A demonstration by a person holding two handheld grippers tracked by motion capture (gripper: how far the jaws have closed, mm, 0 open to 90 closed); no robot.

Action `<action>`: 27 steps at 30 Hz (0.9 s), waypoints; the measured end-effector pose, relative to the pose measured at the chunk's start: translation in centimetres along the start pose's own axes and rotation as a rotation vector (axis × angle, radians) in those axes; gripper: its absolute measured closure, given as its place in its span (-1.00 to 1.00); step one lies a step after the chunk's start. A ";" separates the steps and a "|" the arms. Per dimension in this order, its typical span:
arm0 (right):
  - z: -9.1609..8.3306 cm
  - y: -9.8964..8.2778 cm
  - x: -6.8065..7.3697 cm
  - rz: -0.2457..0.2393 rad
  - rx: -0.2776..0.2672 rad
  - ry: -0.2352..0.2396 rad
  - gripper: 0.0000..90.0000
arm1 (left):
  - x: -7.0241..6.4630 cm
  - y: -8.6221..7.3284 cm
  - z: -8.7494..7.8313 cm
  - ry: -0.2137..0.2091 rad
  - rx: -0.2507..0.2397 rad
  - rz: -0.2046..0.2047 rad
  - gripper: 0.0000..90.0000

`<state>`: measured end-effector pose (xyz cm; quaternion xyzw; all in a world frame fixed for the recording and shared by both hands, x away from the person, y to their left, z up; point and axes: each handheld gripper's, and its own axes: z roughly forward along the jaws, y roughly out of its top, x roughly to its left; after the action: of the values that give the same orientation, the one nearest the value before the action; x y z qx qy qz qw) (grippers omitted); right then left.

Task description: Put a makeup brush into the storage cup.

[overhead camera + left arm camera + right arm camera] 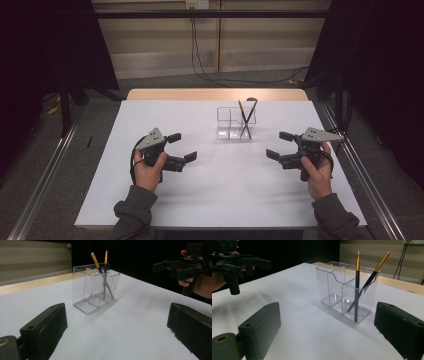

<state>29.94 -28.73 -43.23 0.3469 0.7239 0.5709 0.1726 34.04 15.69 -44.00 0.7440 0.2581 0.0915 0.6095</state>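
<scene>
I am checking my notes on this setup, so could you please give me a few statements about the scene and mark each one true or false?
1. Two brushes stand in the clear holder. True.
2. Both brushes share one end compartment. True.
3. The left gripper is shut on a brush. False: it is open and holds nothing.
4. The holder lies tipped on its side. False: it stands upright on the table.
5. The right gripper is open, apart from the holder. True.
</scene>
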 end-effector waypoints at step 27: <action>-1.6 -0.5 0.1 0.005 0.000 -0.011 -0.86 | 0.0 0.0 -0.2 0.006 -0.007 -0.004 -0.94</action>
<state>28.67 -29.84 -43.25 0.3517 0.7221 0.5693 0.1752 34.02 15.85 -43.93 0.7409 0.2611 0.0933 0.6117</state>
